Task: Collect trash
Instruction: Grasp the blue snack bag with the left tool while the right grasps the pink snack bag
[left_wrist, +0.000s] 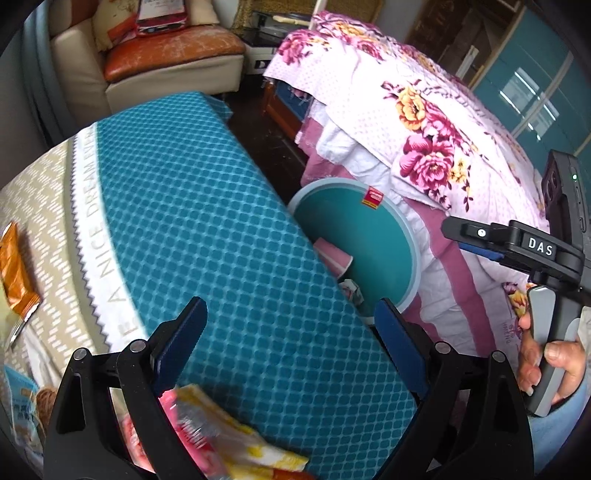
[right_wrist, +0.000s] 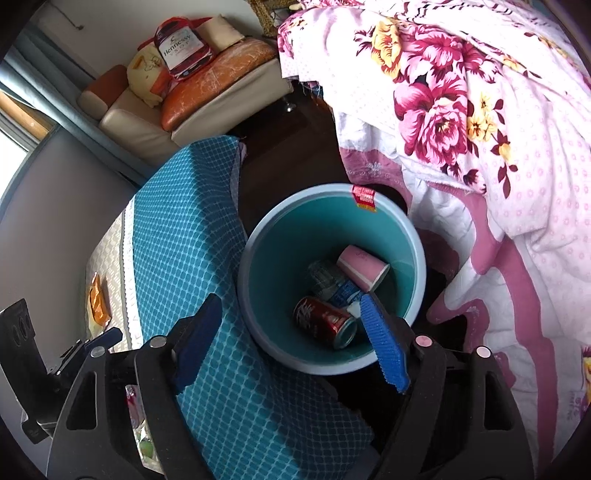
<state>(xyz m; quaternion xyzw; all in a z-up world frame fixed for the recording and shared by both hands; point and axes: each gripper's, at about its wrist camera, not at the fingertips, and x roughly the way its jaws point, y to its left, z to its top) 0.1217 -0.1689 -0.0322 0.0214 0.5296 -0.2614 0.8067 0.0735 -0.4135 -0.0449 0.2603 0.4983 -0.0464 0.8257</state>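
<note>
Tabletop (left_wrist: 207, 206): teal checked cloth; bin stands on the floor just off its right edge.
Bin (right_wrist: 255, 236): holds cup (right_wrist: 360, 267), can (right_wrist: 321, 321), crushed bottle (right_wrist: 332, 286).
Yellow-pink wrapper (left_wrist: 236, 439): near edge, below left gripper (left_wrist: 291, 321), jaws apart, empty.
Orange packet (left_wrist: 16, 273): left edge.
Right gripper (right_wrist: 291, 325): above bin rim, jaws apart, empty.
Risk: the thin, flat wrapper may slip from the jaws; a drop at the table edge could miss the bin.

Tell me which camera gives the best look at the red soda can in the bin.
The right wrist view. It looks straight down into the teal bin, where the red can lies on its side beside a pink cup and a crushed bottle. The left wrist view shows only part of the bin; the tablecloth hides the can.
</note>
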